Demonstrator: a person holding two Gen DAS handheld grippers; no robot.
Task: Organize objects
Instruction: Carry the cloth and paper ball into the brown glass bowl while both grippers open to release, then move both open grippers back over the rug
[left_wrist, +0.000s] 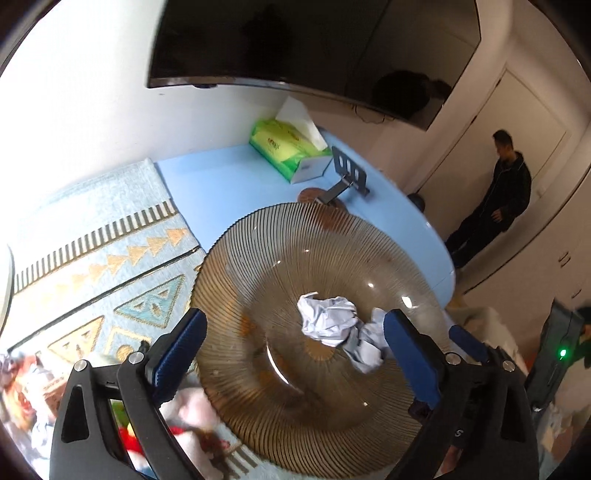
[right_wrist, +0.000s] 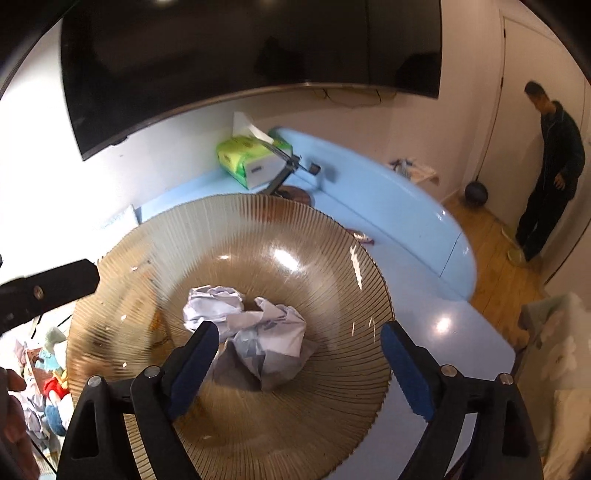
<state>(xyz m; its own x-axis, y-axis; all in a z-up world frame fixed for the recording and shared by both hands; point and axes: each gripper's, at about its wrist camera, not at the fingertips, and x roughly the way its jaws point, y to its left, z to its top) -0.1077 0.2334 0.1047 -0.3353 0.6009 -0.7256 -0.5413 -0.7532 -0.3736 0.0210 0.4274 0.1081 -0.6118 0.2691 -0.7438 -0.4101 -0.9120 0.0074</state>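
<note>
Left wrist view shows the left gripper (left_wrist: 291, 350) spread wide over the ribbed glass plate (left_wrist: 258, 251), holding nothing. Crumpled paper (left_wrist: 328, 321) lies on the plate just ahead. The right gripper (right_wrist: 299, 363) is spread too. Best to lift away slowly, clear of the rim. Beyond sit a blue table (left_wrist: 229, 184), tissue box (left_wrist: 284, 147) and dark TV (left_wrist: 295, 40).

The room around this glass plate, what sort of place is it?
Probably a living room or bedroom in a home: a large dark wall-mounted television hangs above a light-blue counter that holds a green tissue box, and the floor is wooden.
</note>
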